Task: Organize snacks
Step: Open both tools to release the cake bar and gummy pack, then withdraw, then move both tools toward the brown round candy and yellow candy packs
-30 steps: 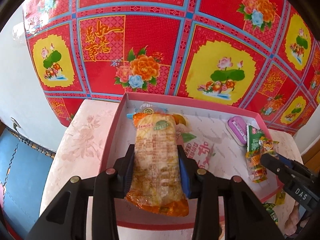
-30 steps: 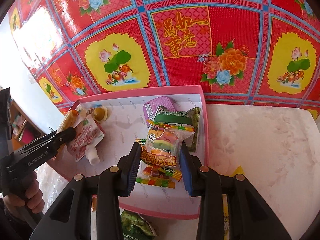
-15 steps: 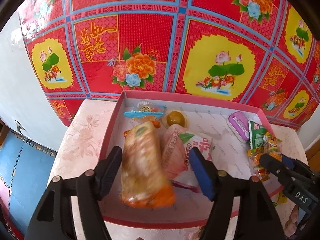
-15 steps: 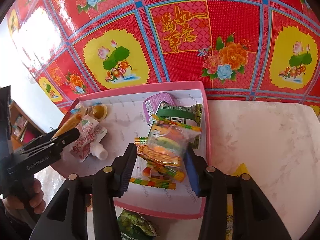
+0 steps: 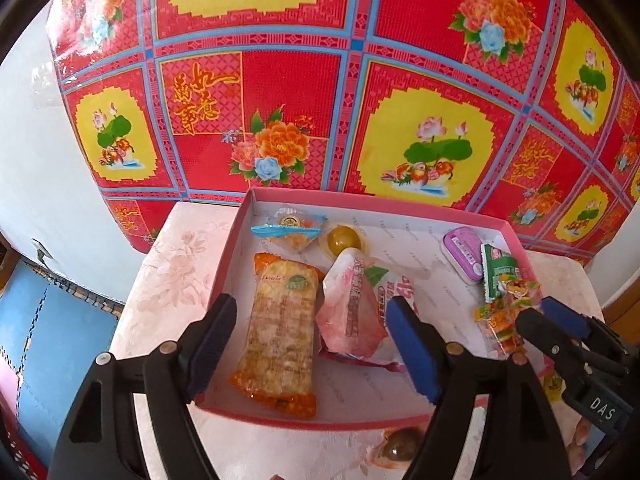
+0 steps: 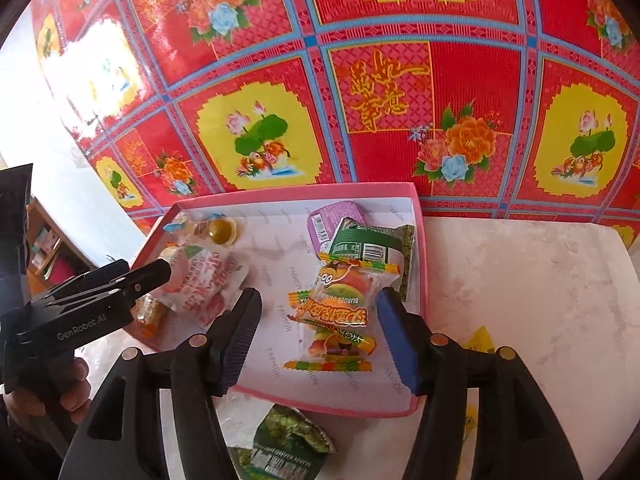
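A pink shallow box (image 5: 400, 202) (image 6: 421, 240) sits on a pale marble table. My left gripper (image 5: 308, 320) is open above the box's near left part. An orange snack bar packet (image 5: 280, 332) lies flat in the box between its fingers, beside a pink pouch (image 5: 352, 308) (image 6: 204, 280). My right gripper (image 6: 318, 316) is open over the box's right side. A burger gummy packet (image 6: 340, 304) (image 5: 504, 304) lies in the box between its fingers, free of the pads.
In the box also lie a purple tin (image 6: 332, 220), a green packet (image 6: 372, 244), a jelly cup (image 5: 342, 238) and a small wrapped snack (image 5: 288, 226). A green pea packet (image 6: 288, 436), a yellow wrapper (image 6: 480, 340) and a jelly cup (image 5: 396, 444) lie on the table outside. A red floral cloth (image 5: 320, 80) hangs behind.
Both grippers have opened. The left one let the orange packet drop into the box; the right one let go of the gummy packet, which now lies in the box. Both have pulled back slightly.
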